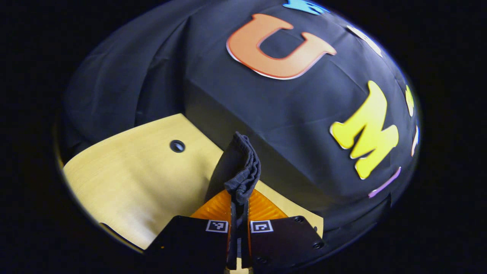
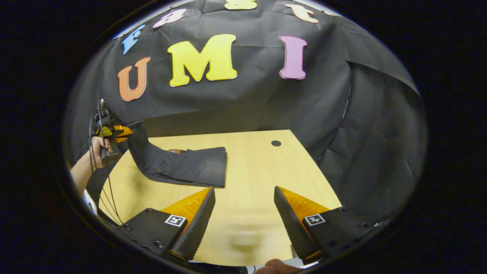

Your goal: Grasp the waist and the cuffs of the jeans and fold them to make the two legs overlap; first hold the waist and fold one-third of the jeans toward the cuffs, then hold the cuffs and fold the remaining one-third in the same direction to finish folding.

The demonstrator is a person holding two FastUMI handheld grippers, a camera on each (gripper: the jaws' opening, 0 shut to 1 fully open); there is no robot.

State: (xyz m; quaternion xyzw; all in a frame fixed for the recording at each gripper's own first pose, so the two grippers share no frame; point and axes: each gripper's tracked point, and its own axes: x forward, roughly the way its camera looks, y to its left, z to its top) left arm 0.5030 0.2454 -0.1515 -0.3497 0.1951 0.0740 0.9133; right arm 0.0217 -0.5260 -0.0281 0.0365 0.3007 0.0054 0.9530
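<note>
Fabric sits pinched between my left gripper's fingers at the bottom centre of the left gripper view: a bunched, layered hem of the dark jeans, most likely the cuffs, rising from the closed jaws with the wooden table spread to the left behind it. In the right gripper view that same left gripper shows at the left edge, held by a hand, with the cloth climbing from the table up to it. My right gripper hangs spread wide at the bottom of its view, nothing between its fingers, bare tabletop beneath. Outward from it, the jeans lie left of centre on the table as a compact dark rectangle with a pocket and a small tag showing on top. I judge the legs already overlapped and the waist third already folded over, since the flat part looks short and thick. What remains, as I read it, is carrying the lifted cuff end across onto that stack and letting go.
</note>
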